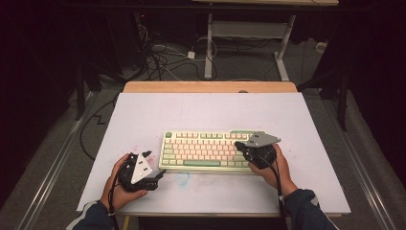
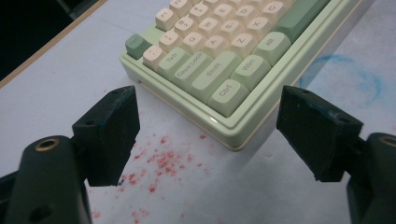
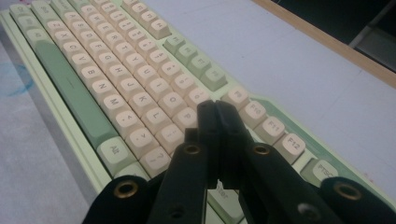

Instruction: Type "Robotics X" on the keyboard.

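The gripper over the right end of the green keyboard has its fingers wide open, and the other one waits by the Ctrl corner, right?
Not quite. The right gripper over the right end of the green keyboard has its fingers pressed shut, as the right gripper view shows. The left gripper does wait by the Ctrl corner, fingers apart.

keyboard (image 1: 205, 149) is the sole obstacle on the white tabletop (image 1: 206, 108), sits near the front edge; wide free surface behind it and to both sides; right gripper (image 1: 238, 145) over its right keys, jaws pressed together; left gripper (image 1: 154, 165) spread wide just off its front-left corner (bare gap between), narrow free strip in front
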